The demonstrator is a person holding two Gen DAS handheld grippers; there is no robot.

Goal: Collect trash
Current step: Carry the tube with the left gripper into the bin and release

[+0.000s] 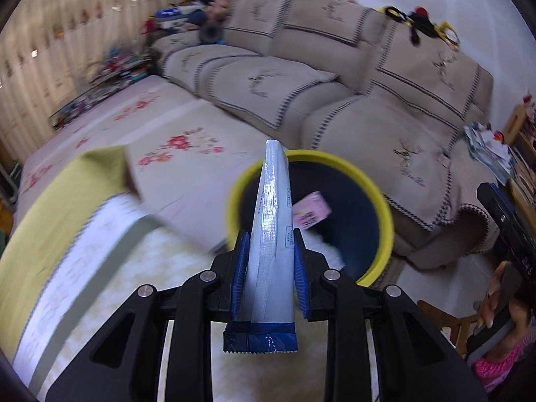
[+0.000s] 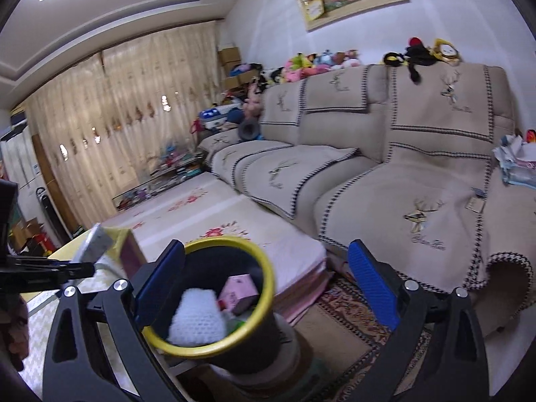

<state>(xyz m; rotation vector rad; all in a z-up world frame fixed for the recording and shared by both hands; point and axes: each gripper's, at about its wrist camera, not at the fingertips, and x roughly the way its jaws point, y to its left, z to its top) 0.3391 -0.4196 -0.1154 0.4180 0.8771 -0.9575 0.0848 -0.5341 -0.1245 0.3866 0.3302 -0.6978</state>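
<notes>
My left gripper [image 1: 270,244] is shut on a long silver and blue wrapper [image 1: 272,234], which sticks out forward over the dark bin with a yellow rim [image 1: 382,201]. A pink box [image 1: 311,212] lies inside the bin. In the right wrist view the same bin [image 2: 258,351] stands low at the centre, holding the pink box [image 2: 239,289] and a white knitted bundle [image 2: 197,318]. My right gripper [image 2: 264,281] is open and holds nothing, its left finger just in front of the bin's rim. The left gripper with the wrapper [image 2: 95,243] shows at the left edge.
A beige sofa [image 2: 385,174] with trimmed covers fills the right side. A floral mat [image 2: 214,214] lies beyond the bin, and a patterned rug [image 2: 338,321] lies under it. A yellow cloth [image 1: 63,194] covers the table at the left. A person's hand [image 1: 502,298] holds the right gripper.
</notes>
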